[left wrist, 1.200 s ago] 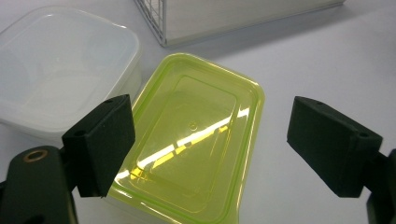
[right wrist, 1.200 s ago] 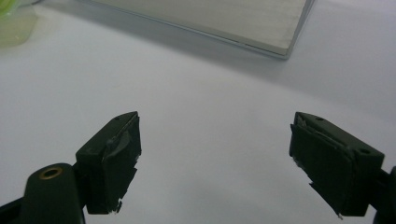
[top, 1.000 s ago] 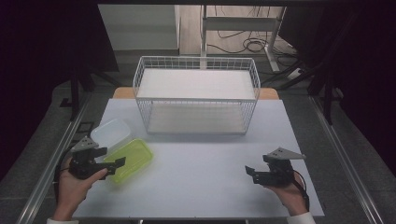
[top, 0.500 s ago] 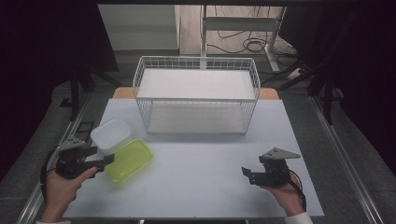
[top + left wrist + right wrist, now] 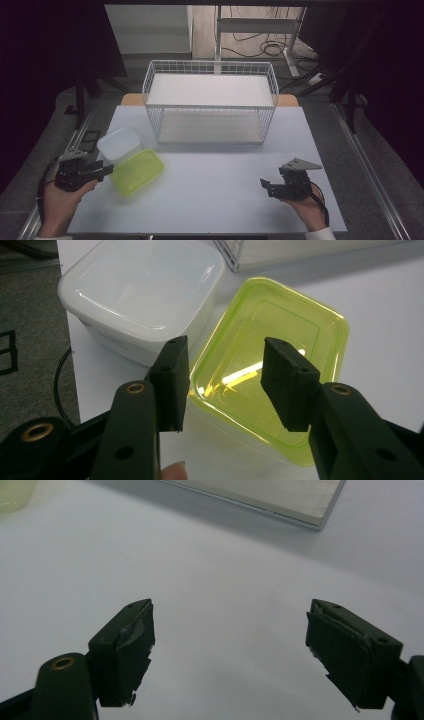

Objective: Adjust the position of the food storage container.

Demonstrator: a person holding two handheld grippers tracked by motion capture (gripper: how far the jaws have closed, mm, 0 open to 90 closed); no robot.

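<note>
Yellow-green lidded container [image 5: 137, 171] lies at the table's [image 5: 220, 195] front left, just beside a white lidded container [image 5: 119, 144]. The left gripper [image 5: 225, 382], its jaws just narrowed, straddles its near corner, seemingly without pressing. The right gripper [image 5: 230, 655] hangs spread wide over bare table.

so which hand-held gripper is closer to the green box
Left. The left hand-held gripper sits right at the green box, at its near-left edge, jaws part open. The right hand-held gripper is far across the table.

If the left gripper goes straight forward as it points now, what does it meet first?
Probably the near rim of the green container: the left gripper aims at it, jaws apart, nothing between.
</note>
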